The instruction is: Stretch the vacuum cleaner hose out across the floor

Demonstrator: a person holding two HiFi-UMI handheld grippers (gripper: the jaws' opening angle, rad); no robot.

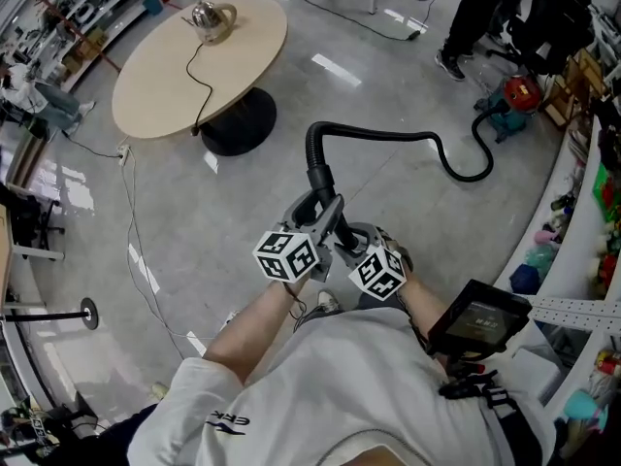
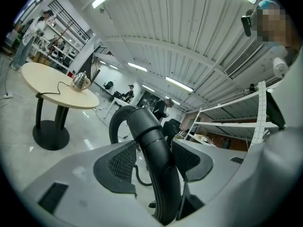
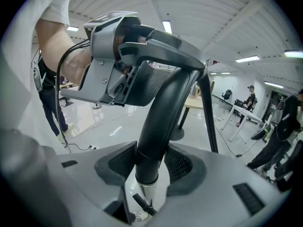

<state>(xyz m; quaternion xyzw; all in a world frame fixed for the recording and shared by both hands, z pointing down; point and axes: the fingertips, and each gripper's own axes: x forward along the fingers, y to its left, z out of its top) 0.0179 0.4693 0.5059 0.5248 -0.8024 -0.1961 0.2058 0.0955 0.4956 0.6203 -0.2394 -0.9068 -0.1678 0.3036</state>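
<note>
The black vacuum hose [image 1: 388, 136] rises from my two grippers, bends right across the grey floor, and loops to the red vacuum cleaner [image 1: 519, 95] at the far right. In the head view the left gripper [image 1: 318, 205] grips the hose's curved rigid end just above the right gripper [image 1: 342, 233]. In the left gripper view the left gripper [image 2: 154, 162] has both pads pressed on the black tube [image 2: 151, 136]. The right gripper [image 3: 147, 165] is shut on the tube [image 3: 161, 122] lower down, above its metal collar. The left gripper [image 3: 137, 74] shows higher up in the right gripper view.
A round beige table [image 1: 155, 76] on a black pedestal stands at the upper left, with a metal kettle [image 1: 212, 19] and its cord on top. Thin cables trail over the floor at left. Shelves [image 1: 582, 231] line the right side. A person [image 1: 475, 17] stands near the vacuum cleaner.
</note>
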